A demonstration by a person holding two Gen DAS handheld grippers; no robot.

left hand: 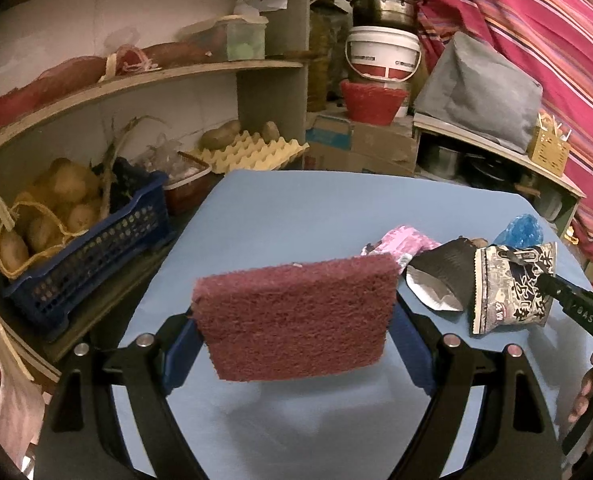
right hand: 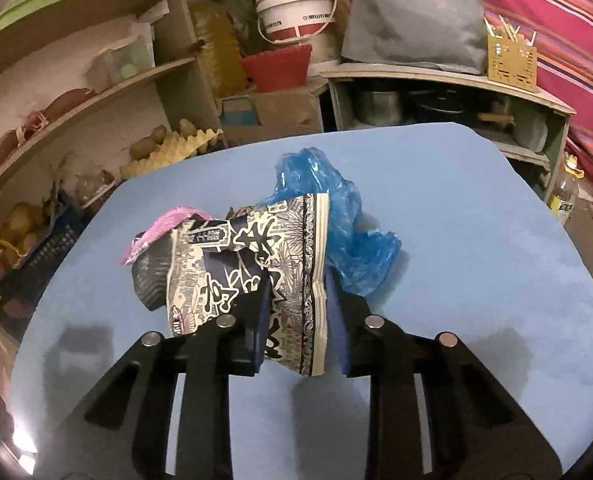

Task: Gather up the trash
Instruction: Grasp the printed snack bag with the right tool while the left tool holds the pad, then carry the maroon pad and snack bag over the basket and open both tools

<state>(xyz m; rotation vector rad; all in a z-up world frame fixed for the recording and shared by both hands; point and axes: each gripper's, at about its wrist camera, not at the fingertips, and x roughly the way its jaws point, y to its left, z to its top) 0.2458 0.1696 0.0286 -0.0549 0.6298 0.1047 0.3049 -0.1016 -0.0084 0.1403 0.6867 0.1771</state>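
The right gripper pinches the light, crinkly snack wrapper by its stiffer sealed edge at six o'clock, while the left gripper clamps a soft scouring pad widthwise.

Cluttered wooden shelves, striped pink curtain, dim light.

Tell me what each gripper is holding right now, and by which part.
Left gripper: maroon scouring pad, held by its two side edges. Right gripper: printed snack wrapper, pinched at its near, striped end.
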